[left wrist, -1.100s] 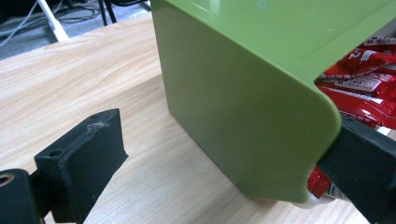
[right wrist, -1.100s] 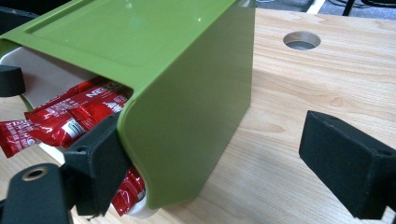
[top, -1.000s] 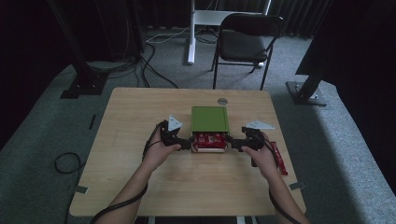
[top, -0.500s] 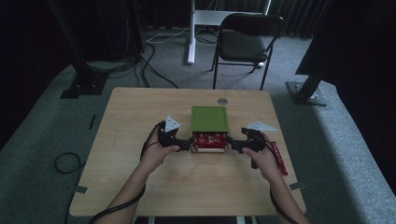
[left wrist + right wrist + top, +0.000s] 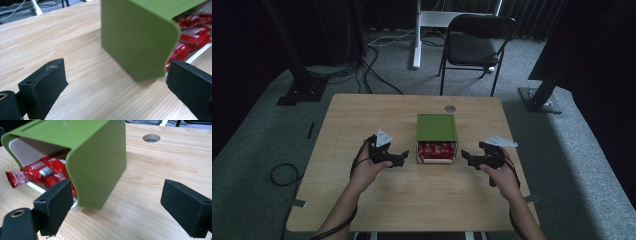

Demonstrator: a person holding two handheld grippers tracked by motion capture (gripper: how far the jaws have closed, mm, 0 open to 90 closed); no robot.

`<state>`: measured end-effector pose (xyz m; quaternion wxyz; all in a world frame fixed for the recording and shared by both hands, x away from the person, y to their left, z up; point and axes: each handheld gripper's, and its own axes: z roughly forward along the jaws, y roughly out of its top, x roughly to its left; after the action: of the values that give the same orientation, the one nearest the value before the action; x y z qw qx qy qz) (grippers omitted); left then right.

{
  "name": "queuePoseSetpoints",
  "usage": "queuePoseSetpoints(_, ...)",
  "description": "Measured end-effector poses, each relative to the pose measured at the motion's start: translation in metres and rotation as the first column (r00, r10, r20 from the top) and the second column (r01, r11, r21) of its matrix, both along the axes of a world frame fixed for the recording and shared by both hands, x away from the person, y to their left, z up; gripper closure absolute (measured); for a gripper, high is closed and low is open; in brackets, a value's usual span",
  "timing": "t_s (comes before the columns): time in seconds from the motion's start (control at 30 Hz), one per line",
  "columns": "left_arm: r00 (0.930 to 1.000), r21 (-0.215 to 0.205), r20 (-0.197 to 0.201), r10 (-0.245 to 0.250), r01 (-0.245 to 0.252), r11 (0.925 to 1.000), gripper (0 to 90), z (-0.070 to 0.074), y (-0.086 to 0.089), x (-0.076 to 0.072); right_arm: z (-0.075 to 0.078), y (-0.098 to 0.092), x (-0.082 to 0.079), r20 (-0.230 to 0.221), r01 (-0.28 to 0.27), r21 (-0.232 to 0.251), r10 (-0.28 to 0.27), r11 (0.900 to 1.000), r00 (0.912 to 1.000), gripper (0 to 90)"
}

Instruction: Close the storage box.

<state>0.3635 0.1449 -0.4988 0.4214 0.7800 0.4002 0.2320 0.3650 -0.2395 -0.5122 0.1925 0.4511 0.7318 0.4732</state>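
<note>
— On the worktop (image 5: 362,120), near its middle, we see a green box (image 5: 436,127) lying on its side, its open end facing the person.

— Yes, and red packets (image 5: 436,149) fill a white tray (image 5: 435,160) that sticks out of that open end. From the right gripper view we can see one packet poking out past the tray's edge.

— Where do we find the left gripper (image 5: 401,160)?

— Just left of the tray, close to the box's front corner but apart from it. Its fingers (image 5: 45,87) are spread wide with nothing between them, and the box's rounded corner sits ahead of the gap.

— And the right gripper (image 5: 465,157)?

— Just right of the tray, level with the left one. Its fingers (image 5: 56,202) are spread wide too, holding nothing. We see the box's side wall straight ahead of them, nearer to the finger at the left of that view.

— So we have both grippers flanking the box's open end, neither touching it?

— As far as we can tell, yes. Beyond the box we also see a round hole (image 5: 450,108) in the worktop, and a chair (image 5: 477,42) stands on the floor behind.
</note>
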Motion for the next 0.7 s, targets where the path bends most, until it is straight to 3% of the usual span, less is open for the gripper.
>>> queuePoseSetpoints(0.4,0.9948,0.011,-0.028,0.098,-0.098,0.9951,3.9,-0.013,0.038,-0.013,-0.019,-0.017,-0.02,-0.019,0.01,-0.03,-0.011,0.999,0.9998,10.5)
queuePoseSetpoints(0.7,0.981,0.028,-0.045,0.189,-0.188,0.9818,3.9,-0.022,0.074,-0.026,-0.034,-0.027,-0.035,-0.051,0.009,-0.066,-0.012,0.998,0.9986,10.5)
